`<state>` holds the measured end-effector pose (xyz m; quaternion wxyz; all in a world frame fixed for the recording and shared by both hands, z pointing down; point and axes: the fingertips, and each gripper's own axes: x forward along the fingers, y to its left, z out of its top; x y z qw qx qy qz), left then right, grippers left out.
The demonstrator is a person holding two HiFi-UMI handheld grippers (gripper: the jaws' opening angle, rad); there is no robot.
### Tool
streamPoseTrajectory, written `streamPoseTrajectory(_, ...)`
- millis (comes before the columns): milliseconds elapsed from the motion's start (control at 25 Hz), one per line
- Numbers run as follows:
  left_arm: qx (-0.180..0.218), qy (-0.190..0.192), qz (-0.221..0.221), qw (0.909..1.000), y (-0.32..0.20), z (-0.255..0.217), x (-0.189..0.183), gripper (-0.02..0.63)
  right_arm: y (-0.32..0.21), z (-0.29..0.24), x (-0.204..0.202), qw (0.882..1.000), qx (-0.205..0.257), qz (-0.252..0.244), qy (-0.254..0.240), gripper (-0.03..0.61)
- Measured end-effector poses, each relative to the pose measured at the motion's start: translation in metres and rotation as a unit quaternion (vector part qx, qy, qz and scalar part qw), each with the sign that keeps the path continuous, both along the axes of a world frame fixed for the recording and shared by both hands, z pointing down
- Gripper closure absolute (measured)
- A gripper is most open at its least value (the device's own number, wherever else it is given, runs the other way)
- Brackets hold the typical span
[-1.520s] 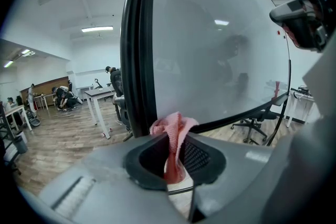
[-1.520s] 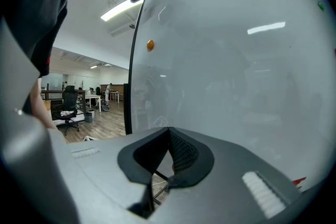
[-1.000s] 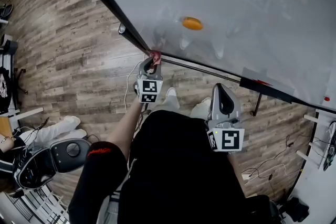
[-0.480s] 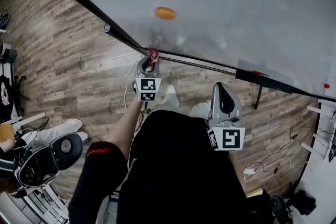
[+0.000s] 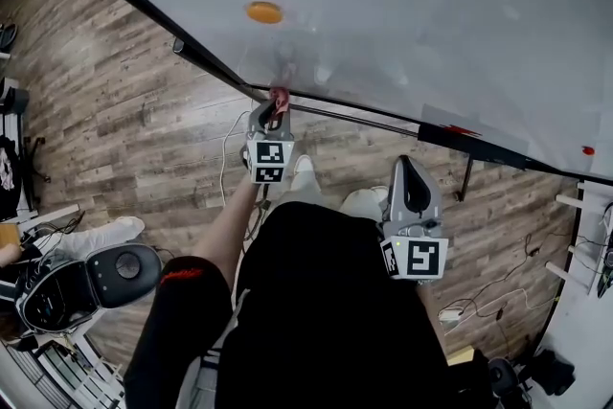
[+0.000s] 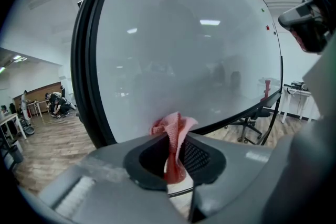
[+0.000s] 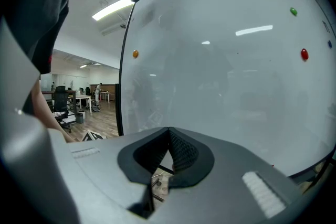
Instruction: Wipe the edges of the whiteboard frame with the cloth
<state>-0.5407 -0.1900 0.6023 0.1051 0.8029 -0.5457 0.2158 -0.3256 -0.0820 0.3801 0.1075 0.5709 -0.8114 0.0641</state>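
Since a second ago the orange magnet [image 5: 263,11] has slid leftward across my head view, while my left gripper [image 5: 276,107] has stayed where it was, at the whiteboard's lower left corner. Its jaws are clamped on the cloth [image 5: 280,98], a pinkish-red fold that pokes out past the fingertips and presses on the whiteboard frame [image 5: 192,53], just where the black side edge meets the bottom edge.

From the head view the cloth is only a small tuft. The left gripper view shows it properly: bunched, standing upright between the pads, with the frame's dark side edge curving up behind it on the left.

My right gripper [image 5: 406,166] hangs back near my body, well apart from the board. Its own view shows the jaws together with nothing between them. That view also takes in a green magnet [image 7: 293,11] and a red magnet [image 7: 304,53] high on the right of the board.

The whiteboard [image 5: 402,5] is pale grey and glossy, with ceiling lights mirrored in it. Below lies a wood-plank floor [image 5: 115,120], with cables [image 5: 479,306] trailing at the right. The left gripper view alone reaches the far room — desks and people [image 6: 58,105] at the back left.
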Motion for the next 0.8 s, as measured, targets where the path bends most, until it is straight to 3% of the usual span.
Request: streamPoseTrajectory(800, 0.005, -0.01, 0.025, 0.9996, 0.006, 0.002, 0.049, 0.566, 0.021, 0.005, 0.05, 1.0, -0.007, 0.022, -0.006, 0.576)
